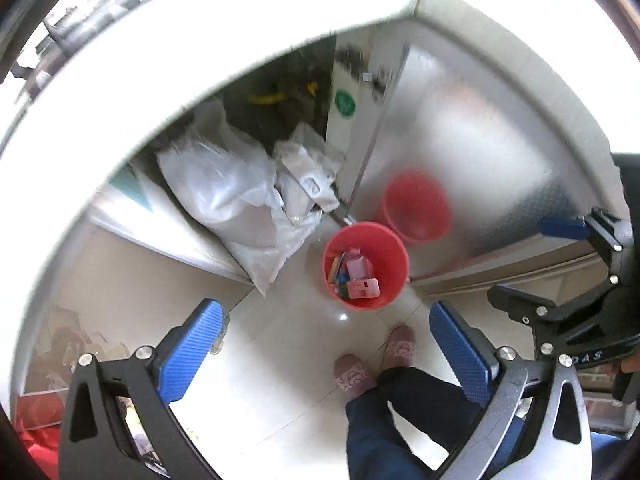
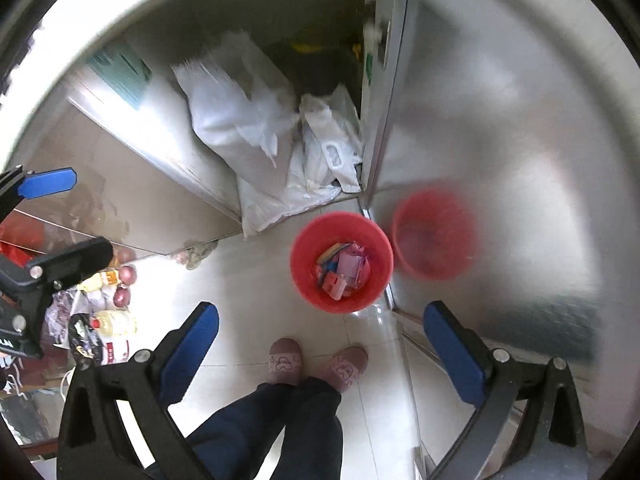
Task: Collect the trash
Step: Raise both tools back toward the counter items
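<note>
A red bin (image 1: 366, 266) stands on the tiled floor below both grippers, holding several pink and coloured wrappers and cartons (image 1: 358, 276). It also shows in the right wrist view (image 2: 341, 261). My left gripper (image 1: 326, 350) is open and empty, held high above the floor. My right gripper (image 2: 322, 350) is open and empty too, beside the left one; it appears at the right of the left wrist view (image 1: 520, 264). The left gripper appears at the left edge of the right wrist view (image 2: 60, 216).
A shiny metal appliance (image 2: 500, 160) stands right of the bin and mirrors it. White plastic bags (image 1: 240, 200) lie behind the bin. My slippered feet (image 2: 316, 364) stand before it. Bottles, onions and packets (image 2: 108, 308) lie on the floor at left.
</note>
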### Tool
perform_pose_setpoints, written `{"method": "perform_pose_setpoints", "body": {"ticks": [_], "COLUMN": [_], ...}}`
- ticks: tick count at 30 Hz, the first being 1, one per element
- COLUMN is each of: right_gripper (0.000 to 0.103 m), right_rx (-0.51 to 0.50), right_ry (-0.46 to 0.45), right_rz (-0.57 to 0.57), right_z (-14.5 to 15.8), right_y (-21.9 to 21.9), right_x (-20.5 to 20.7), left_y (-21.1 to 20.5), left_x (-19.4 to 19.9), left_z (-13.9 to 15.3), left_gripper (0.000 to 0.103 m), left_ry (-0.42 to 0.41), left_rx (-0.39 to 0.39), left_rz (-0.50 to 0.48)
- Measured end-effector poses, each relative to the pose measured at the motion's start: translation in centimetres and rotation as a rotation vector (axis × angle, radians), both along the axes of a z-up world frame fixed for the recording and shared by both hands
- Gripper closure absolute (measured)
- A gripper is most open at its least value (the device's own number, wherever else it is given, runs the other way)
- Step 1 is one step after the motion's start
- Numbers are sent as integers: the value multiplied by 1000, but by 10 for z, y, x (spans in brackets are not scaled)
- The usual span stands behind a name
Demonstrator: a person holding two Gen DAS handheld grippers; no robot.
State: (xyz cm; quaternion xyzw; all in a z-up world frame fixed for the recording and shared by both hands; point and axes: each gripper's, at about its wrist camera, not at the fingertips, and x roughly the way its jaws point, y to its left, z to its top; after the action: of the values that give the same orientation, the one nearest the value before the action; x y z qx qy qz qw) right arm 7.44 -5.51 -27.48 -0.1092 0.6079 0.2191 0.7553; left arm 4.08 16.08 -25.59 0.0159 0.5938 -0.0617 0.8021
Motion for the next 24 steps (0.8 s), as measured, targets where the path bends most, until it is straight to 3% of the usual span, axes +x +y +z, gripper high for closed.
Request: {"method": "perform_pose_setpoints", "body": {"ticks": [8,14,24], "right_gripper": [1,1,1], "right_rx": [47,52,98], "right_ry": [-75,-181,-277], "right_rz": [-46,-73,-110], "right_z": [106,170,219], "right_y": [-15,-23,-29], "right_x": [-14,-24,-22], "left_y": [3,-1,-16], "left_x": [-13,-10,-2], "left_z": [97,152,206], "left_gripper": [0,0,0], "left_ry": [-104,-189,-307], "left_rx": [-26,-73,-57], "left_rz": [53,23,-78]}}
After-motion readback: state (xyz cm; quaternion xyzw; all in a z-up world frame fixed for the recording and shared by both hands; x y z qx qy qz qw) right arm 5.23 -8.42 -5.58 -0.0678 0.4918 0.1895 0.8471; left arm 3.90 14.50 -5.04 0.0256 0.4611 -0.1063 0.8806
